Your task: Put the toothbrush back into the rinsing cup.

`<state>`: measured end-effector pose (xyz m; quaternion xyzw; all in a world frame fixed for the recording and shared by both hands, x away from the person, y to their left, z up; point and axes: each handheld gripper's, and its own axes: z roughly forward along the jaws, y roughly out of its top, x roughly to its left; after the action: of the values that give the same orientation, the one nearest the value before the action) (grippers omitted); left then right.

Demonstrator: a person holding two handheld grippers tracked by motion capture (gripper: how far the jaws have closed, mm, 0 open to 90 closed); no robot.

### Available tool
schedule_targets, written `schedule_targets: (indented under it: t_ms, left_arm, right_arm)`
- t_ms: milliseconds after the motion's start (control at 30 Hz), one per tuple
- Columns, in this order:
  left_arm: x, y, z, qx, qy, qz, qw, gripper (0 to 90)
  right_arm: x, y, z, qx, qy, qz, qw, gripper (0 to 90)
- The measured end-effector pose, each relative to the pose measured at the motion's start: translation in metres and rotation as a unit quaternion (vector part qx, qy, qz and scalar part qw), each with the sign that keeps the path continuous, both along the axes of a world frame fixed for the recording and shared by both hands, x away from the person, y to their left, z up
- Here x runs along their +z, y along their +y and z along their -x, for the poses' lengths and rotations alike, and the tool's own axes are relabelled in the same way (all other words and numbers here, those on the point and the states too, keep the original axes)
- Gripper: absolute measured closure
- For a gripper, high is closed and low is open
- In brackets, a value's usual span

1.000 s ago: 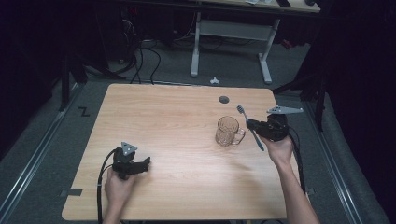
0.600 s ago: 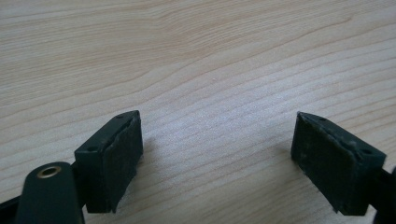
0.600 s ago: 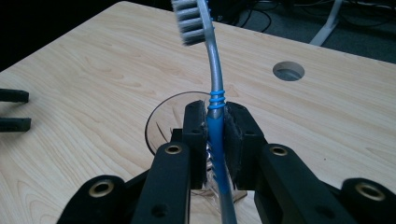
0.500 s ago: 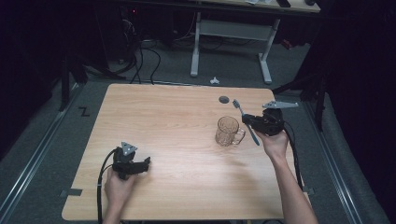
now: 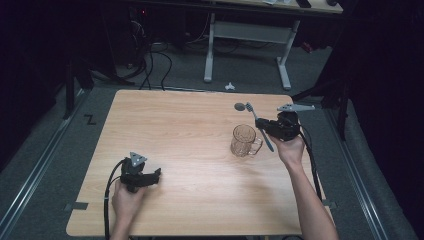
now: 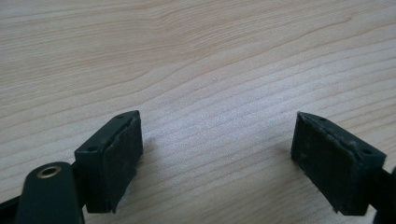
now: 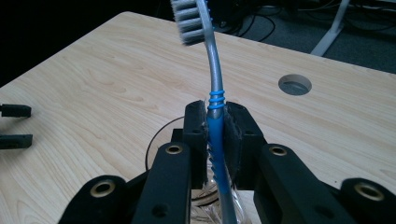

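Gripping the toothbrush (image 7: 215, 122) mid-handle, right gripper (image 7: 216, 140) jaws clamped, bristles up above the mug (image 5: 244, 140), presumably to drop it in; left gripper (image 6: 217, 161) near the mug, jaws apart

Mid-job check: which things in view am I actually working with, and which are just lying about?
In the job:
- toothbrush, clamped in the right gripper
- glass mug, beside it

Just lying about:
- left gripper, open, idle on the table
- cable hole in the tabletop

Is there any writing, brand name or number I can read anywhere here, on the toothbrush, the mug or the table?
None on the toothbrush, glass mug or table.
"Z": a dark mark shaped like that letter, on the grey floor left of the table.
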<state>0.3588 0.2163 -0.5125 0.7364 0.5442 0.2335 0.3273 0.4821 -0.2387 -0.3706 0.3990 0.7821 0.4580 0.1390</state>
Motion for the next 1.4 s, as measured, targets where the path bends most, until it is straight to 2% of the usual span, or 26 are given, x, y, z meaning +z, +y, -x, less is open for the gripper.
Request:
schedule_targets:
  t_ms: [200,500,833,1033,1400]
  left_arm:
    - [0.000,0.000,0.000,0.000,0.000,0.000,1.0000,17.2]
    - [0.000,0.000,0.000,0.000,0.000,0.000,1.0000,17.2]
    - [0.000,0.000,0.000,0.000,0.000,0.000,1.0000,17.2]
    - [0.000,0.000,0.000,0.000,0.000,0.000,1.0000,17.2]
    - [0.000,0.000,0.000,0.000,0.000,0.000,1.0000,17.2]
  right_arm:
    - [0.000,0.002,-0.004,-0.001,-0.004,-0.010,0.9999,79.7]
    - [-0.001,0.002,-0.011,-0.007,-0.003,-0.013,0.9999,79.7]
    - [0.000,0.012,-0.016,-0.003,-0.008,-0.020,0.9998,79.7]
    - [0.000,0.018,-0.019,-0.004,-0.023,-0.029,0.9993,79.7]
    - [-0.004,0.022,-0.024,-0.006,-0.029,-0.042,0.9987,79.7]
